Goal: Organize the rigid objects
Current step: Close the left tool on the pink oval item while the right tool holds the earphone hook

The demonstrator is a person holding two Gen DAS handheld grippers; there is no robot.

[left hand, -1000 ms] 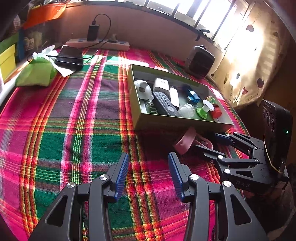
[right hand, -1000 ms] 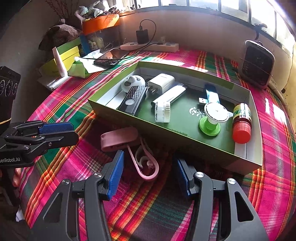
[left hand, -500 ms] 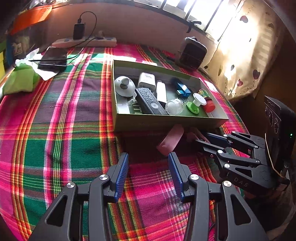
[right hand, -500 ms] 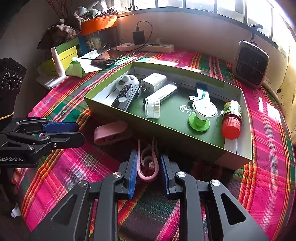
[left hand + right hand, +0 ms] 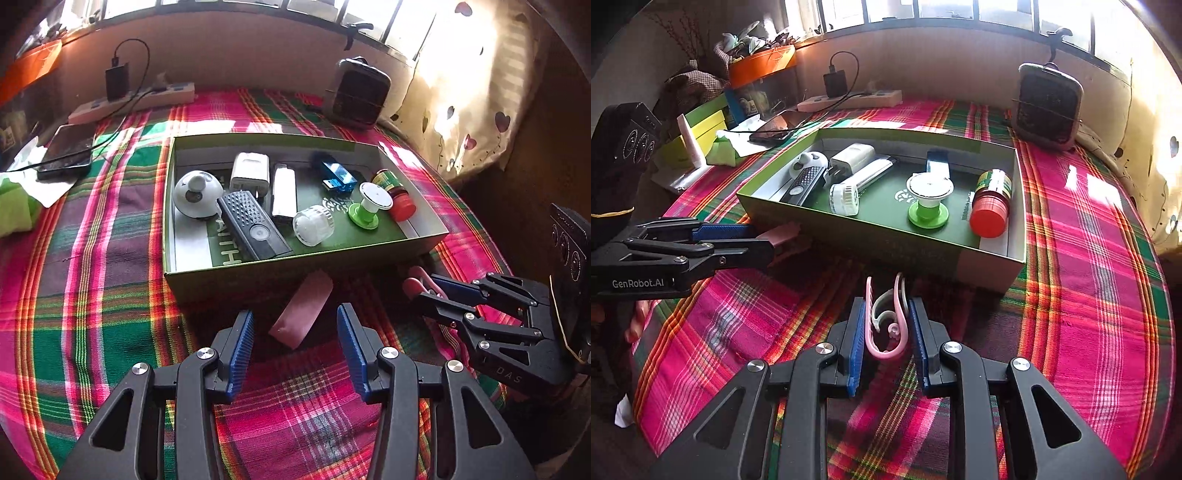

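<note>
A pink earphone set (image 5: pixel 884 356) with ear hooks is clamped between the blue pads of my right gripper (image 5: pixel 886 306), just in front of the green box (image 5: pixel 886 243); it also shows as pink earphones (image 5: pixel 415 280) at my right gripper (image 5: pixel 424 288). A pink case (image 5: pixel 303 306) lies on the plaid cloth against the box (image 5: pixel 258 280). My left gripper (image 5: pixel 293 317) has its jaws opening, the case's near end between the fingertips, pads not touching it. The right wrist view shows that left gripper (image 5: pixel 764 240) at the case (image 5: pixel 779 234). The box holds a remote, a charger, a bottle and several small items.
A small fan heater (image 5: pixel 360 92) stands at the back right by the curtain. A power strip (image 5: pixel 147 99) with a plugged charger lies along the back wall, with a phone (image 5: pixel 68 151) and a green cloth (image 5: pixel 14 210) to the left. Storage boxes (image 5: pixel 701 125) line the left side.
My right gripper closed on the pink earphones and carried them right, away from the pink case. My left gripper moved up to the pink case.
</note>
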